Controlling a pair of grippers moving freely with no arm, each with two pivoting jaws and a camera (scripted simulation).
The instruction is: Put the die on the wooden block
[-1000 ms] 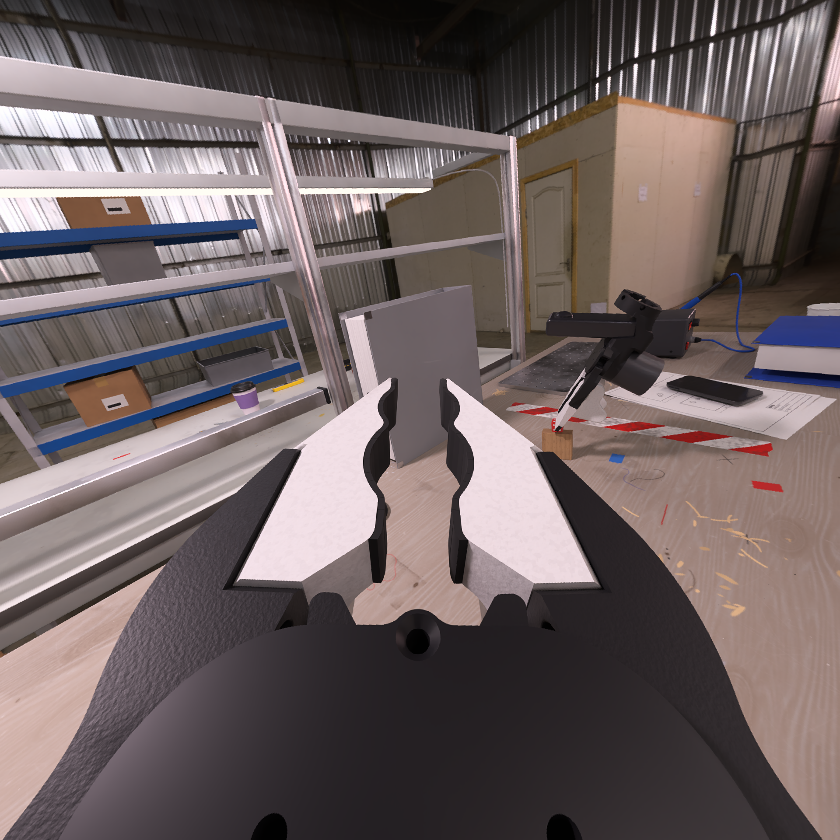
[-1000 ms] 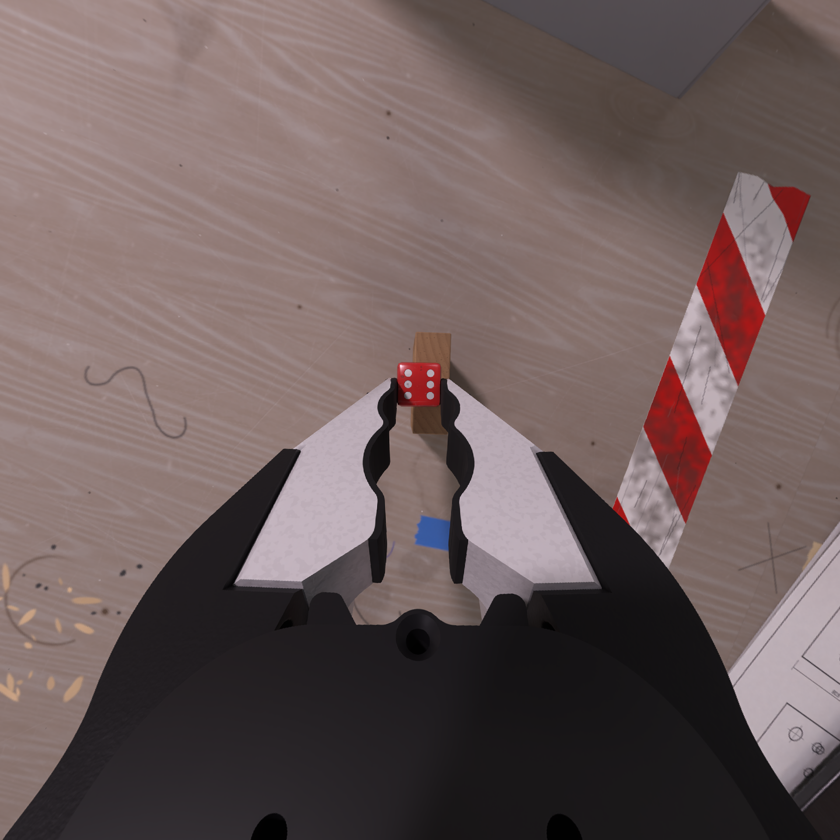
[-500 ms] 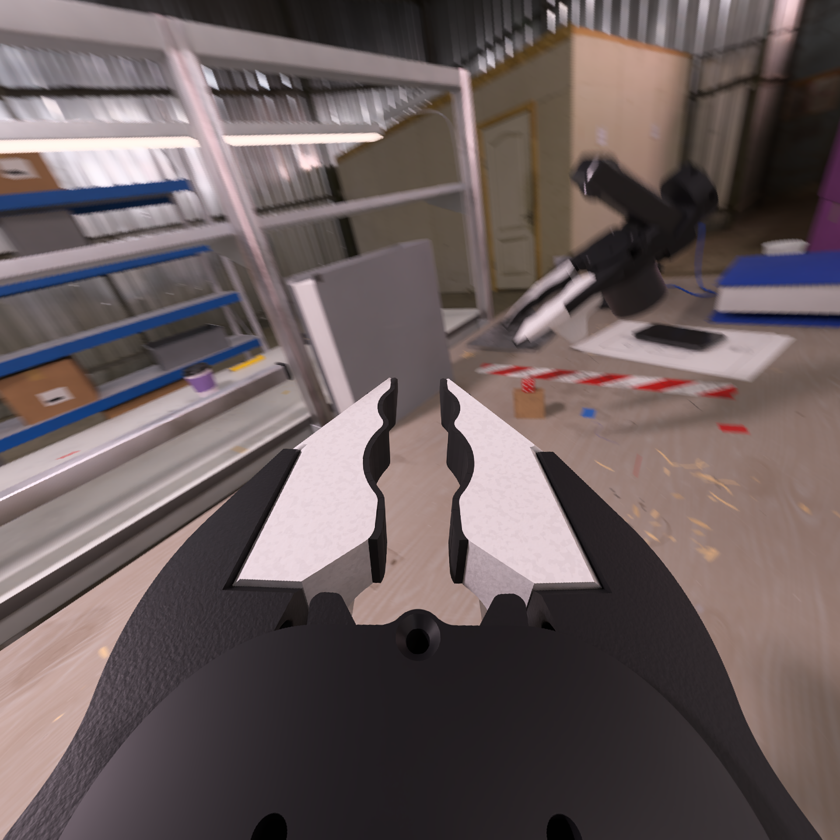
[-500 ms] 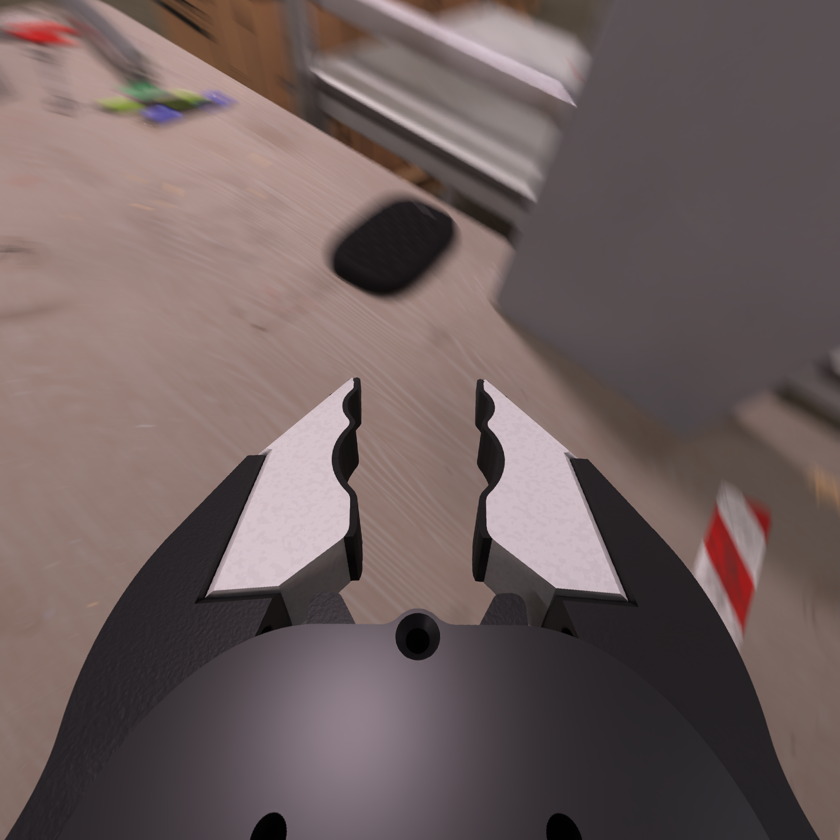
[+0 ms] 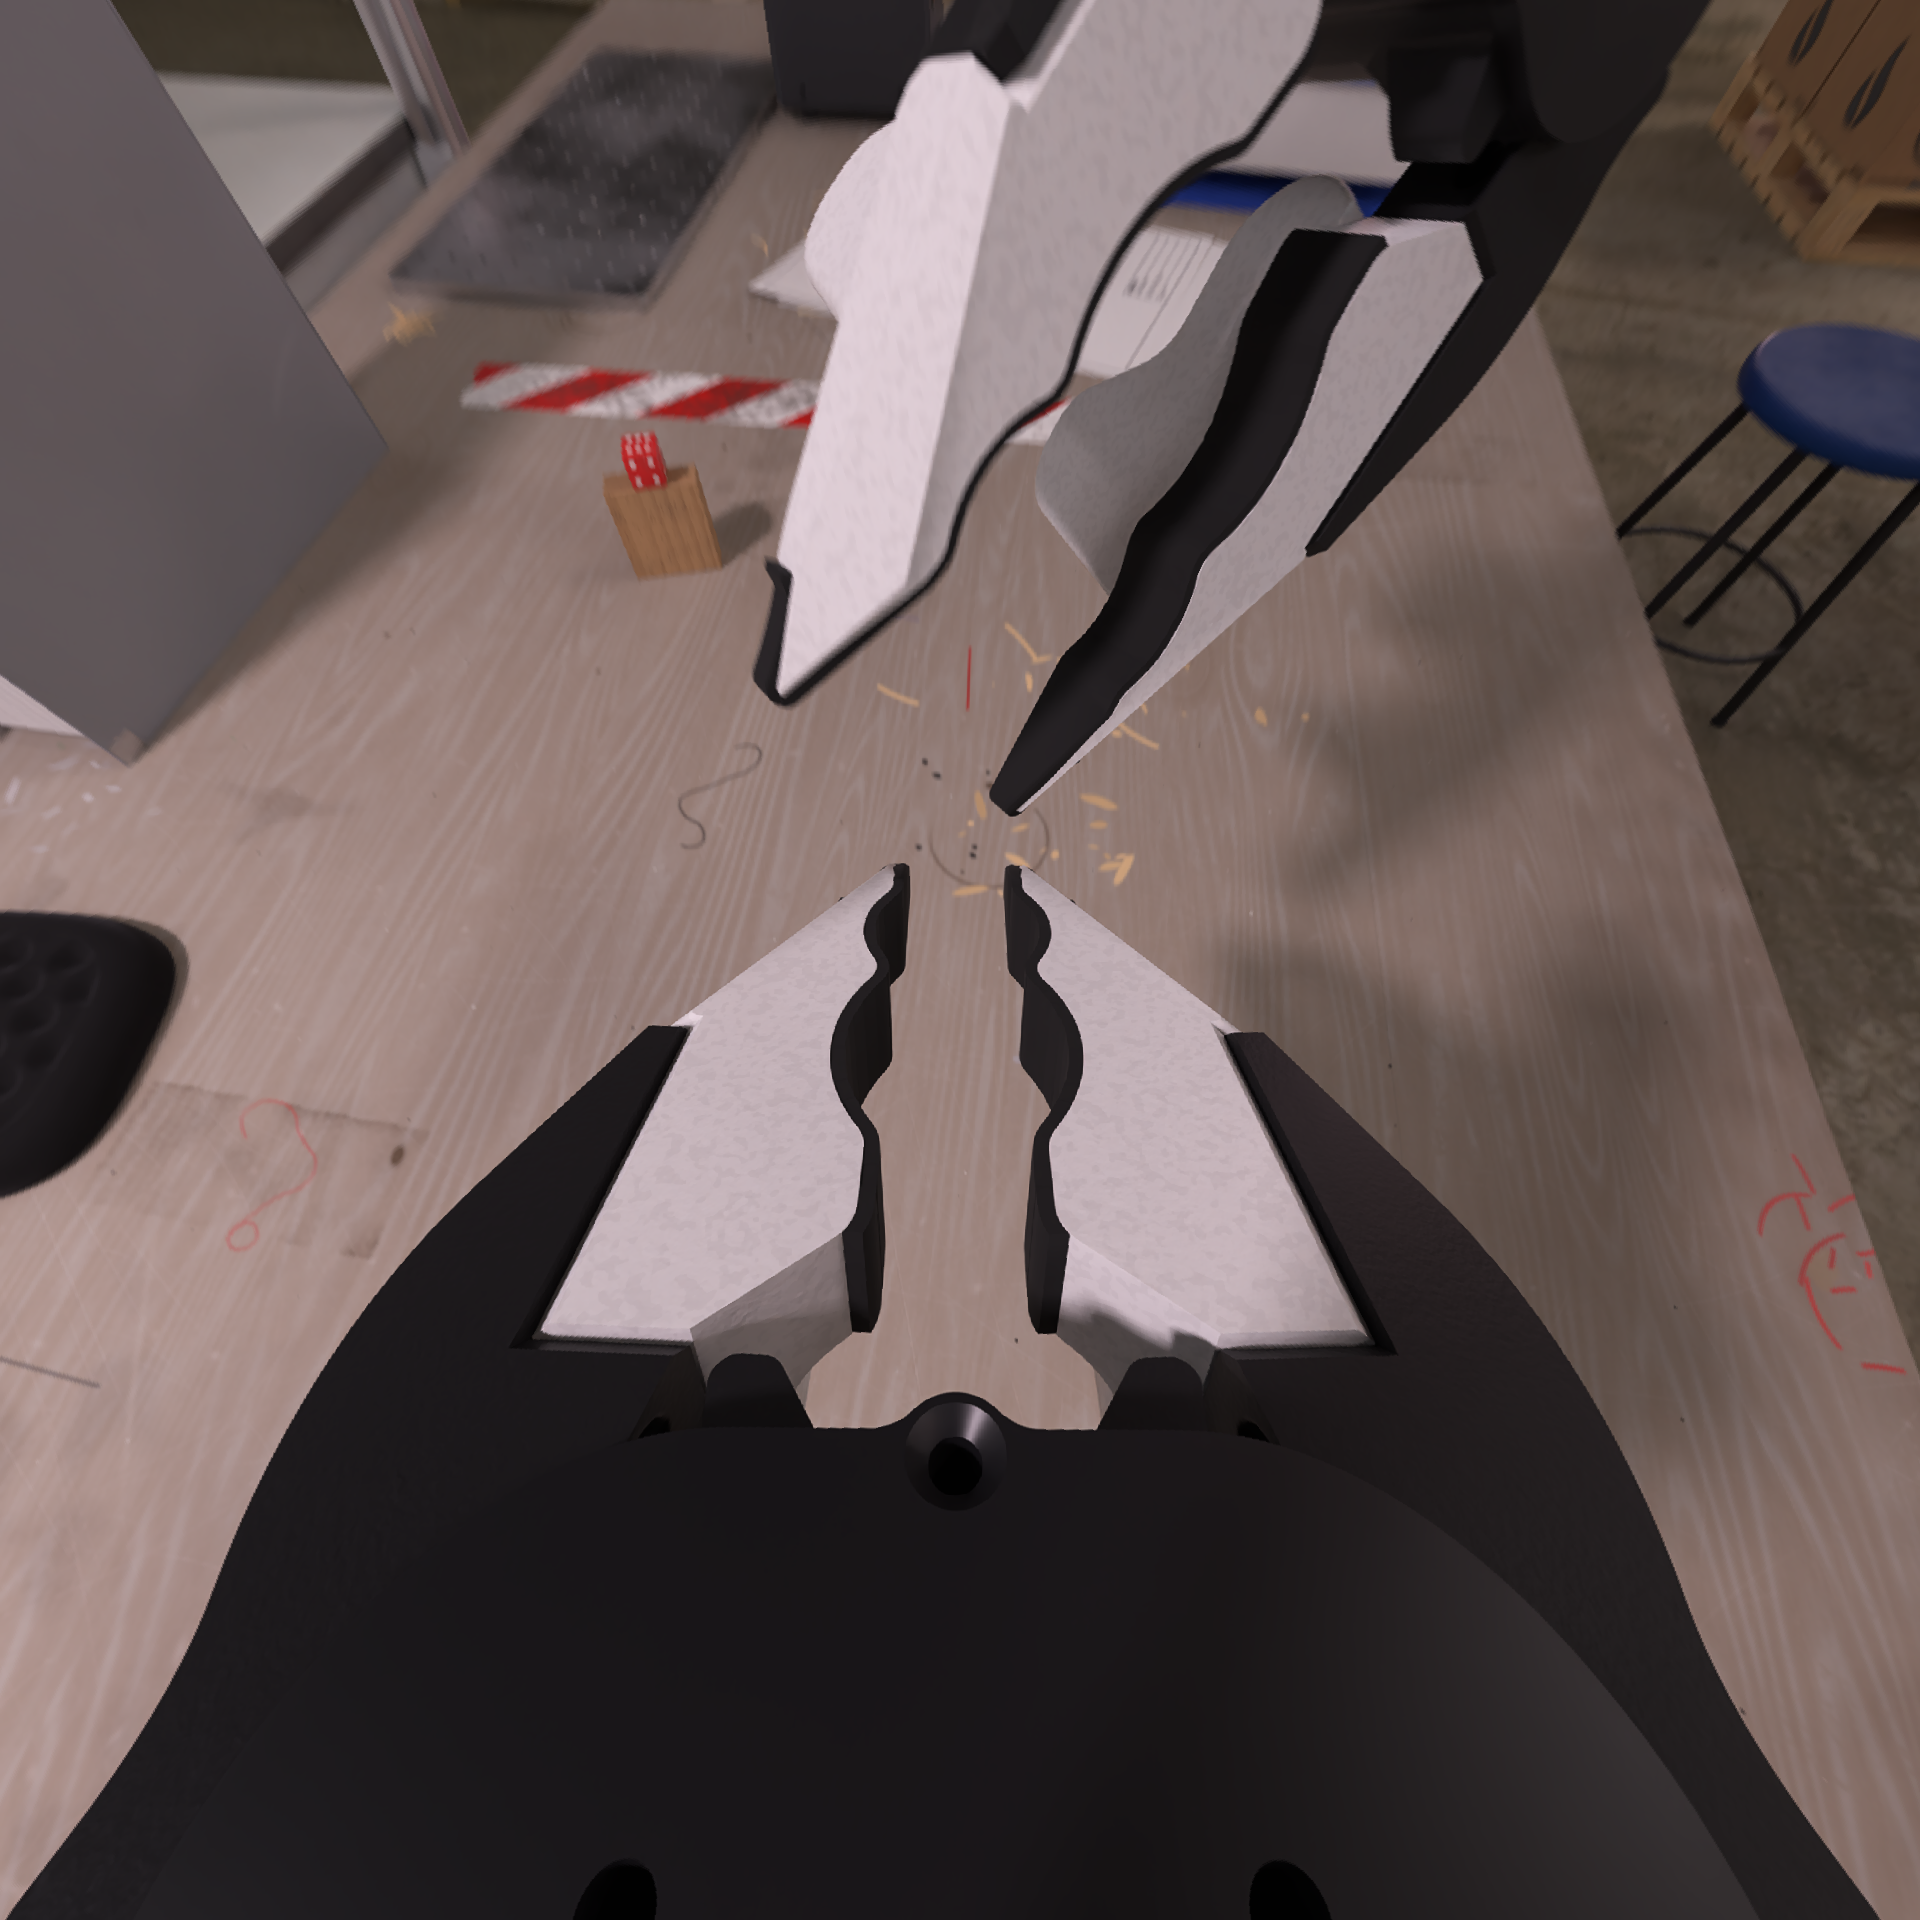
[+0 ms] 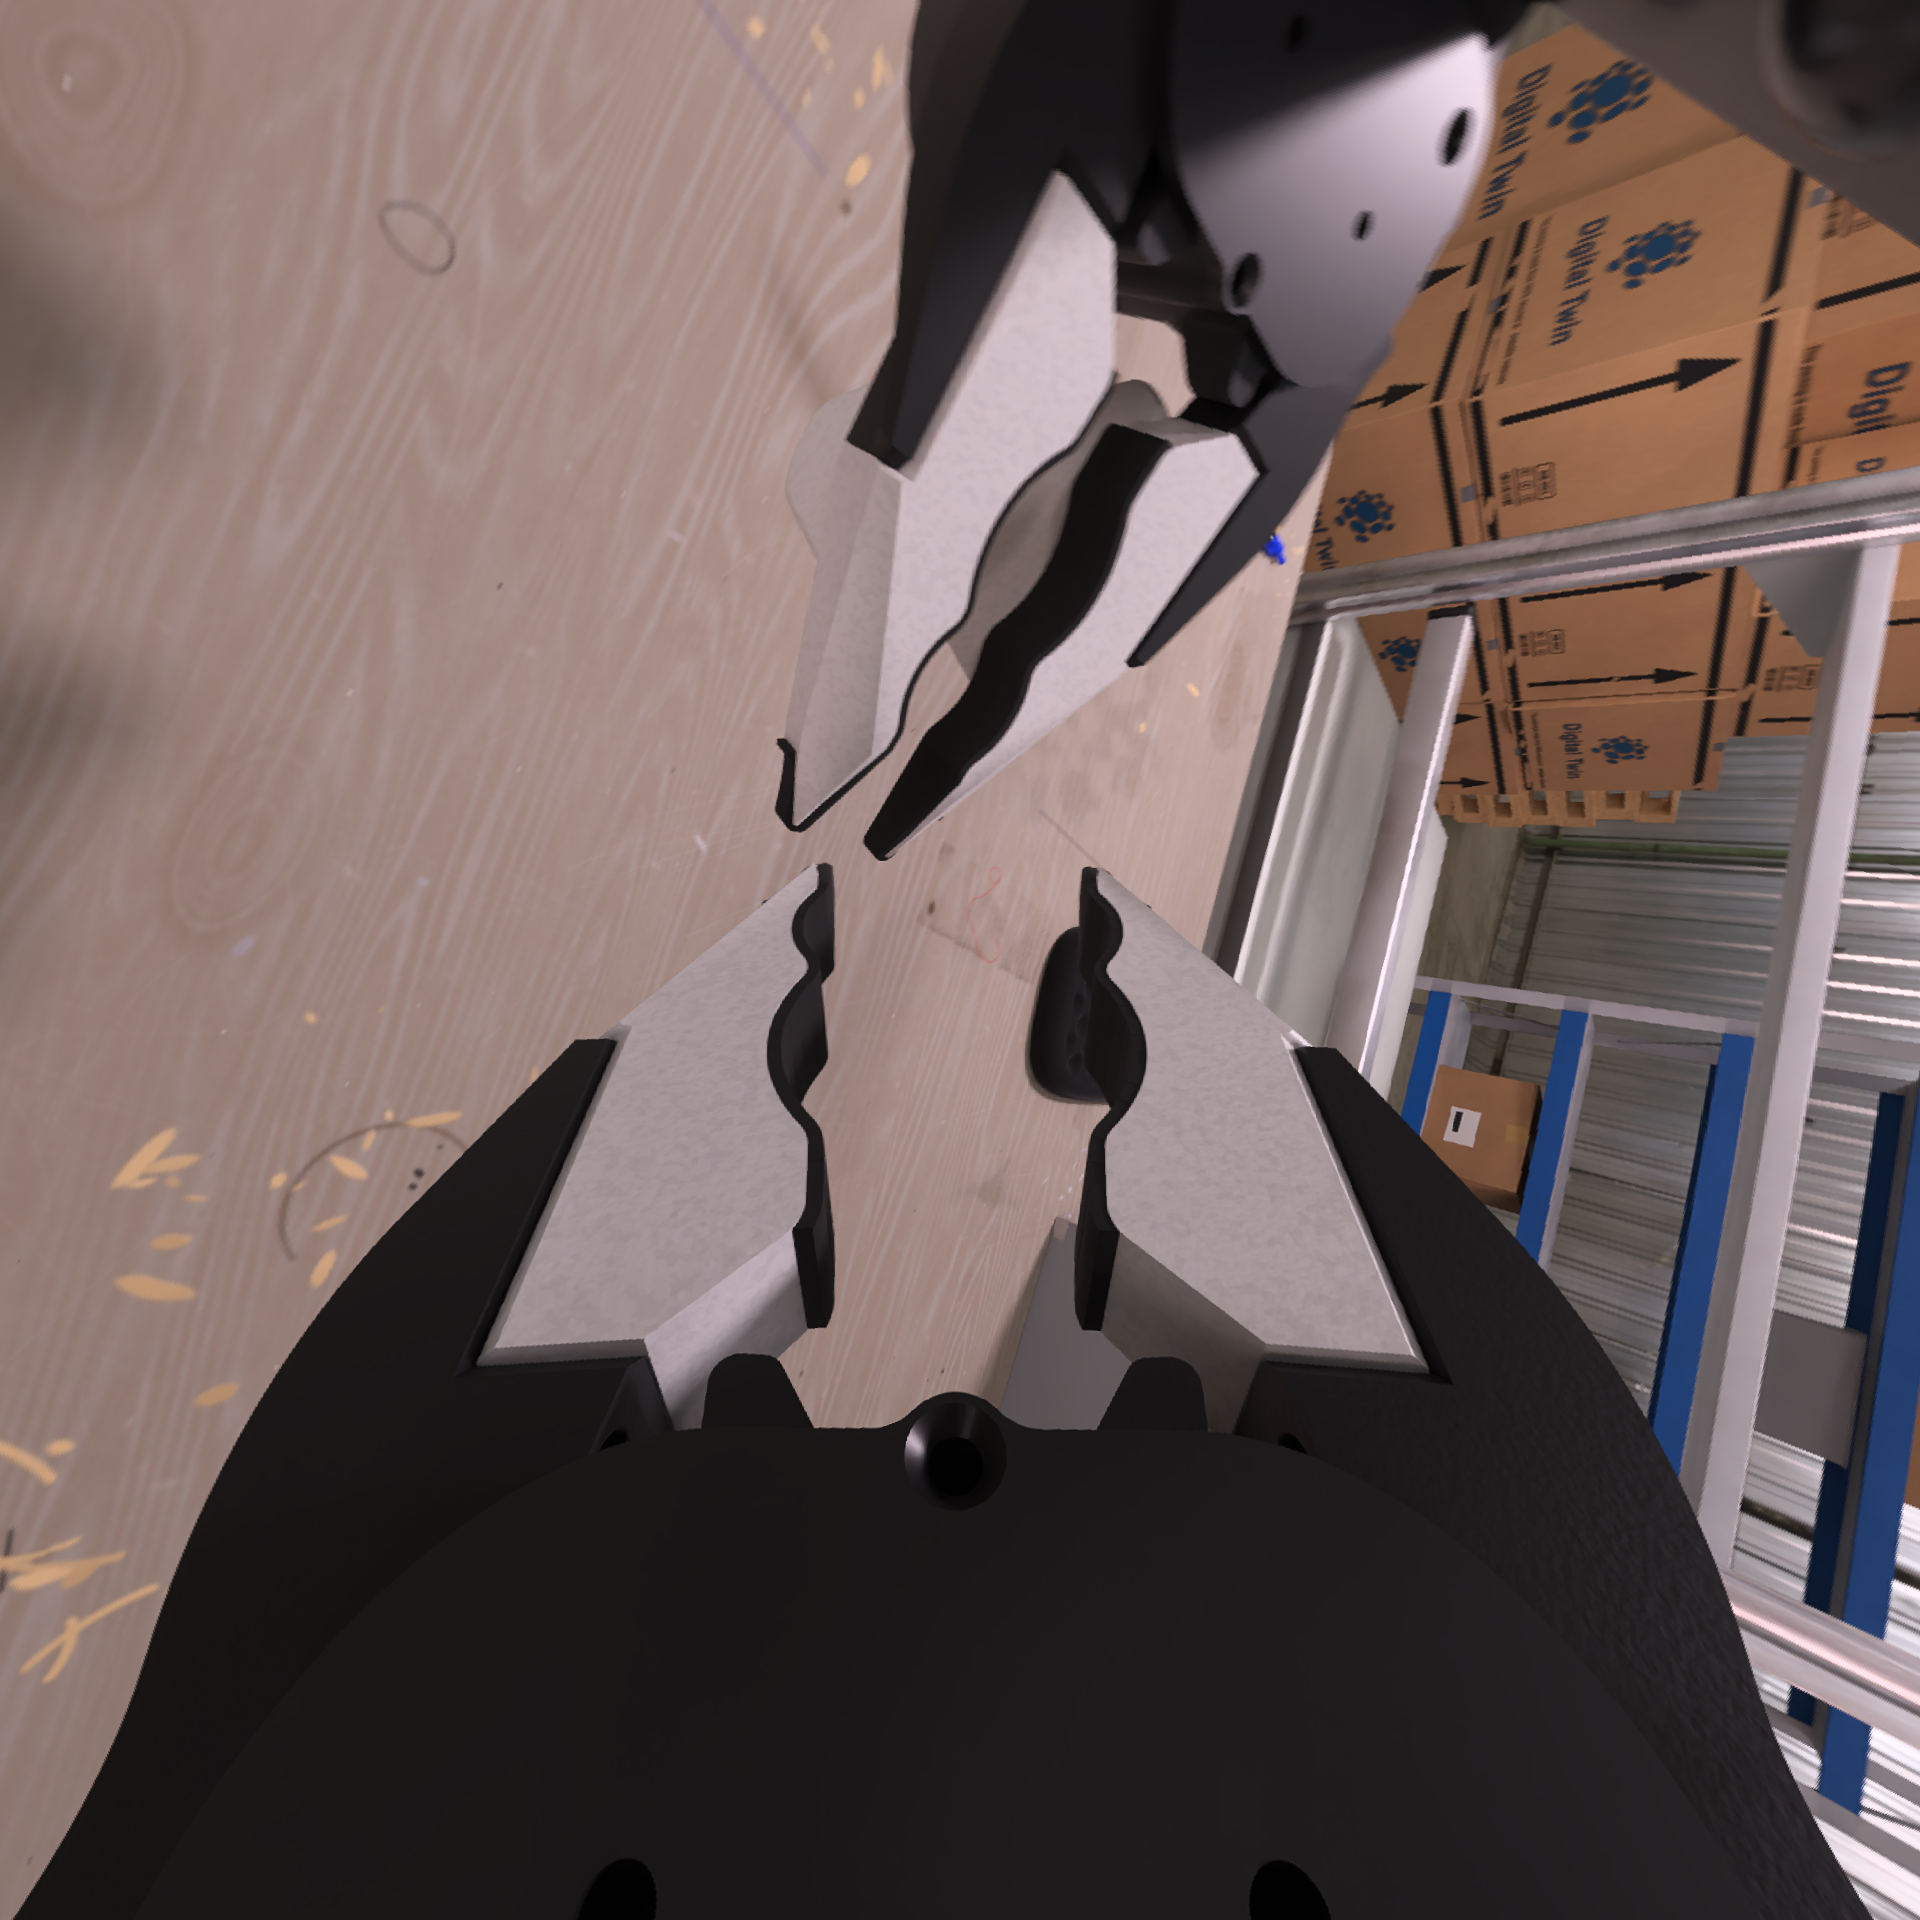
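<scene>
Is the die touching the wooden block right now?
Touching. The left wrist view shows the die sitting on top of the wooden block, no gap between them.

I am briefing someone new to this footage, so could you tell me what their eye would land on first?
Most striking are the two grippers facing each other tip to tip above the wooden table: the right gripper looms large over the left gripper, both empty with fingers apart. Next comes the red die sitting on the wooden block, far left beside the red-and-white striped tape.
</scene>
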